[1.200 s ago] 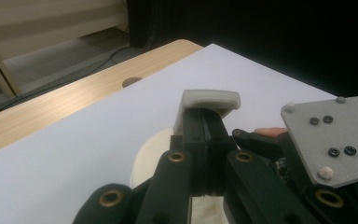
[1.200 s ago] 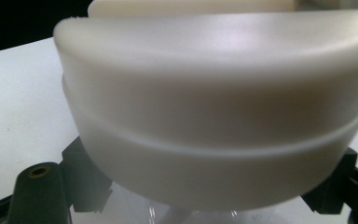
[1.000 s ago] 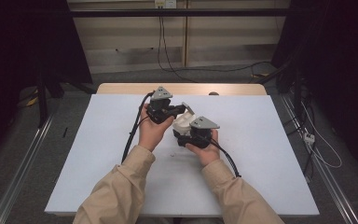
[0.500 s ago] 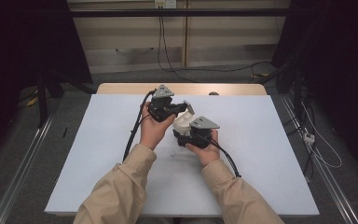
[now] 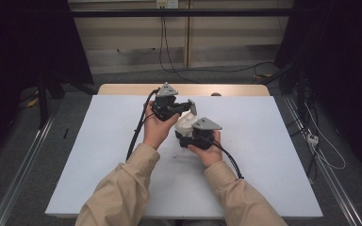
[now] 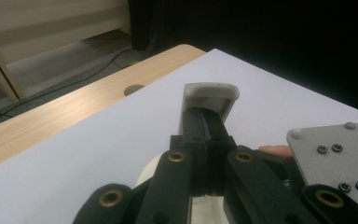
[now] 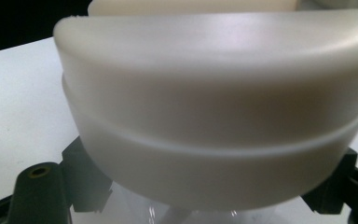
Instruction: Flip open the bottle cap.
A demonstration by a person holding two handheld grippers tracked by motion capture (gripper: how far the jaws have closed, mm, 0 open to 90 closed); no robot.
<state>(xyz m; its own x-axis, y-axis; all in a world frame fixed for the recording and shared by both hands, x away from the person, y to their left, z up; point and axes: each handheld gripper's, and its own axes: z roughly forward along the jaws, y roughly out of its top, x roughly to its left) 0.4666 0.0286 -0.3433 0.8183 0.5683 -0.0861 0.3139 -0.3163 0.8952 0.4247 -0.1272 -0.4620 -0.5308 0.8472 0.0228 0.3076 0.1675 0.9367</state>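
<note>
Resting between both grippers above the white table (image 5: 273,155): one cream plastic container (image 5: 185,123), rounded, smooth, probably light, rigid and slippery. Right gripper (image 5: 188,136) clamps it at the base, just ahead of its jaws. Left gripper (image 5: 188,106) pinches the small lid tab (image 6: 210,93) above. Best hold: ridged rim (image 7: 214,144).

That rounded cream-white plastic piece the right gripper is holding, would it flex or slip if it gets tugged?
The rounded cream-white plastic piece looks thick-walled with a crisp moulded ridge, so it is probably stiff rather than floppy. Its surface is smooth and faintly glossy, so it may slide in the right gripper. The left gripper, jaws shut on a small cream tab, likely steadies it.
</note>
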